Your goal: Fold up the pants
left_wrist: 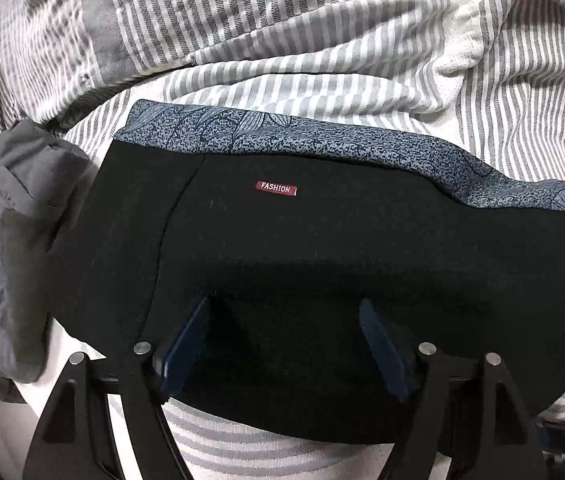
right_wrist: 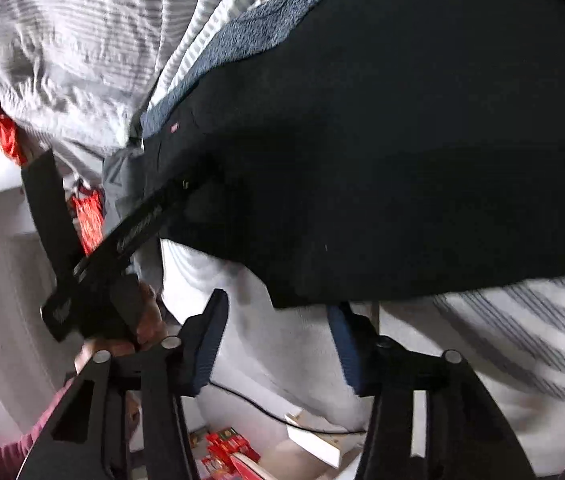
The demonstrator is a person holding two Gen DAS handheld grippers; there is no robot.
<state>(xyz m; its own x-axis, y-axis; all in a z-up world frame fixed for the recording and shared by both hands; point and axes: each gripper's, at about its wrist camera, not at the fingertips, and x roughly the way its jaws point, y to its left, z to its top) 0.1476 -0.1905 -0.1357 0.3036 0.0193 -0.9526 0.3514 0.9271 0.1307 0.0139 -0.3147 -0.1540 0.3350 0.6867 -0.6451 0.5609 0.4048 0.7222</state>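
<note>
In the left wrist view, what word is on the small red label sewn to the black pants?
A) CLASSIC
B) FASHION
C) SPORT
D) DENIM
B: the red label on the black pants reads FASHION in white letters.

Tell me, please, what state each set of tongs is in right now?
Left tongs: open over the black pants, gripping nothing.
Right tongs: open, empty, at the pants' edge.

Clearly a home bedroom. Rumpled grey-and-white striped bedding filling everything from nine to three o'clock. Grey garment heaped at nine, red boxes on the floor at six.
</note>
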